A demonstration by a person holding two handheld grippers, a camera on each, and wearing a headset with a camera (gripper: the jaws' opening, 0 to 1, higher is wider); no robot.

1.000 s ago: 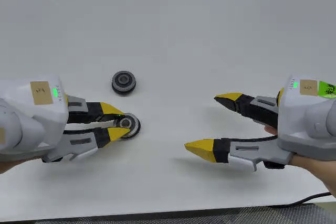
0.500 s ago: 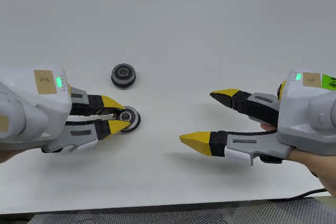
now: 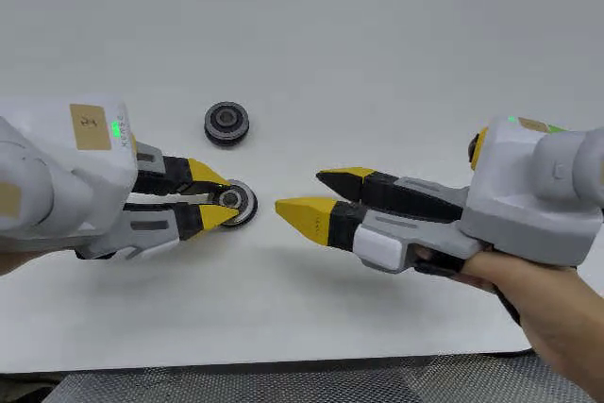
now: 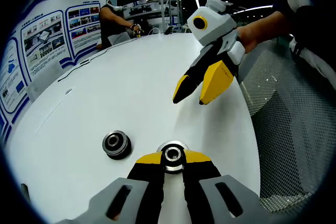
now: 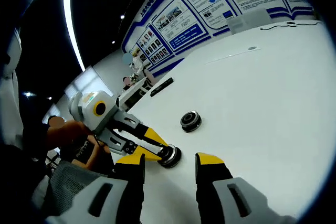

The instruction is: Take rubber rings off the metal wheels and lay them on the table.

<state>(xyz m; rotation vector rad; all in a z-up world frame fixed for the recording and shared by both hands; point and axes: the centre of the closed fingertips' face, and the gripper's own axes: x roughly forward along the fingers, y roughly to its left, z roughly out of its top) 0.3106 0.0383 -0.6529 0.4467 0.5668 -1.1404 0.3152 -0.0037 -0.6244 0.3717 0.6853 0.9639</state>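
Left of centre, the left gripper [image 3: 225, 202] pinches the near wheel [image 3: 235, 202] on the table [image 3: 377, 63], rubber ring [image 3: 250, 203] still seated; the right gripper [image 3: 300, 191] aims at it, jaws spread — risk: a shallow bite slips off the ring or drags the wheel from the pinch.

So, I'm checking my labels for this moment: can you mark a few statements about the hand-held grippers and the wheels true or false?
1. The left hand-held gripper is shut on the near wheel. True.
2. The far wheel lies free on the table. True.
3. The right hand-held gripper holds the far wheel. False: it is open and empty, its tips short of the near wheel.
4. The two wheels touch. False: they lie apart.
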